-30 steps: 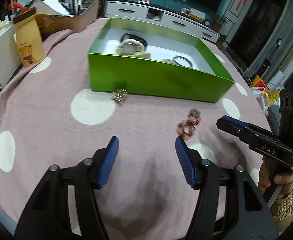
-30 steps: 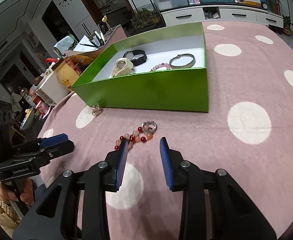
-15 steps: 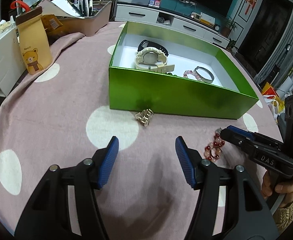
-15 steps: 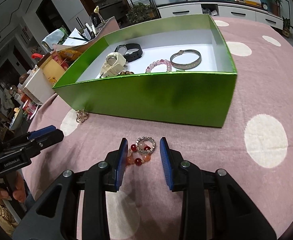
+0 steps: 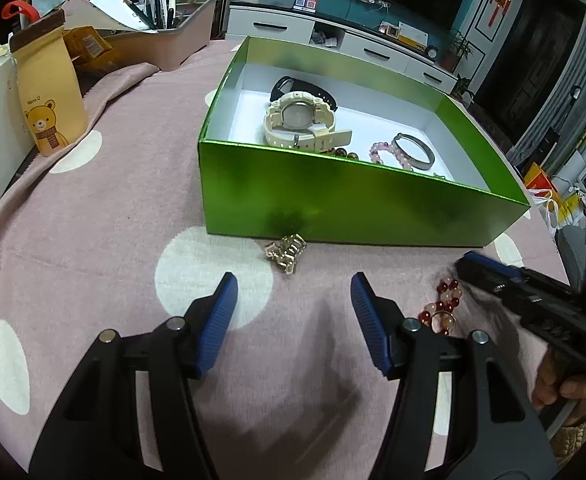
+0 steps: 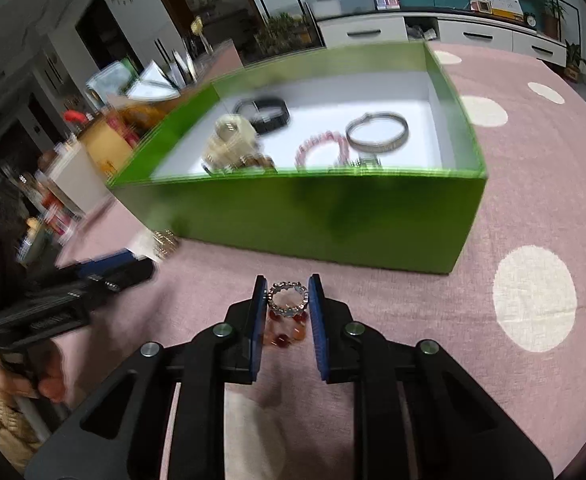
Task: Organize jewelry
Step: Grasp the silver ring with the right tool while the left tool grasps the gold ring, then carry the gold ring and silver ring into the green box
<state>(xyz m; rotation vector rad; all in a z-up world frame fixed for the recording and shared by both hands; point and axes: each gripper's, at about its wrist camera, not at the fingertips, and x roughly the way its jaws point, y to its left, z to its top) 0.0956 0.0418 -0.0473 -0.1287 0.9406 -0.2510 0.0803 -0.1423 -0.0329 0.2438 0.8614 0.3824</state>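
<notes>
Closing around a beaded bracelet (image 6: 286, 312), the right tool (image 6: 286, 305) is seen with its jaws narrowing; the bracelet lies between the two blue pads, and whether the pads already press on it cannot be told. The bracelet rests on the pink dotted cloth of the bench (image 6: 533, 184), just in front of the near wall of the green box (image 6: 333, 220). A silvery ring of stones is set at its far end, toward the box, and red and orange beads trail back toward the tool. Its long axis is thus judged to run near to far, roughly in line with the tool, so the pads are brought in on its two long sides.

The left tool (image 5: 293, 304) is held wide with nothing between its pads. A small gold piece (image 5: 286, 251) lies just ahead of it, touching or almost touching the near wall of the box, and slightly left of the midline between the pads. In the left view the bracelet is seen to the right of that tool, under the tip of the right tool, so the right hand is clearly the nearer one to it.

Inside the box a cream watch (image 5: 299, 122), a black band (image 5: 305, 88), a pink bead bracelet (image 5: 385, 152) and a metal bangle (image 5: 415, 148) are already laid.
</notes>
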